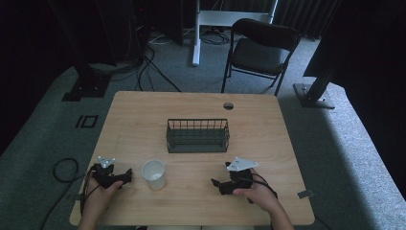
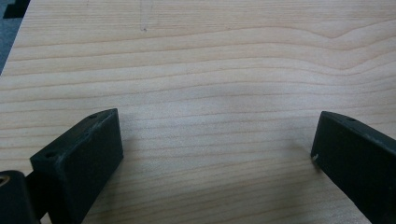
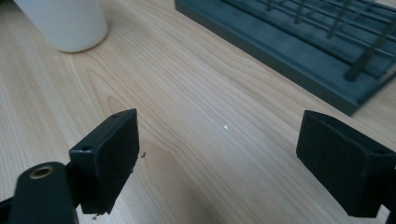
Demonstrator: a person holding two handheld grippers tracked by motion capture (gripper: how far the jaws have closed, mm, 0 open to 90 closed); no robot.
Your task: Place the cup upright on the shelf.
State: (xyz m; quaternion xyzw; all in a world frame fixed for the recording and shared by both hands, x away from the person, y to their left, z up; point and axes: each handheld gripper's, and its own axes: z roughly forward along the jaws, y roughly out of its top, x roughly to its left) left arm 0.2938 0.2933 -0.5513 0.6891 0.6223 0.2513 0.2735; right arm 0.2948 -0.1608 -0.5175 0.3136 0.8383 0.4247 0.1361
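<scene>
A white cup (image 1: 154, 174) stands upright near the front of the wooden table (image 1: 258, 129), just right of my left gripper (image 1: 126, 175). A dark wire basket (image 1: 197, 135) sits at the table's middle and looks empty. My left gripper (image 2: 215, 135) rests low over the table, open, with bare wood between its jaws. My right gripper (image 1: 216, 184) is at the front right and points left toward the cup. It (image 3: 219, 135) is open too, holding nothing, with the cup (image 3: 65, 23) ahead at its left and the basket (image 3: 303, 51) ahead at its right.
A round cable hole (image 1: 228, 106) sits near the table's far edge. A black folding chair (image 1: 258, 50) stands on the carpet behind the table, with cables and stand legs around it. A cable loop (image 1: 64, 170) lies on the floor at the left.
</scene>
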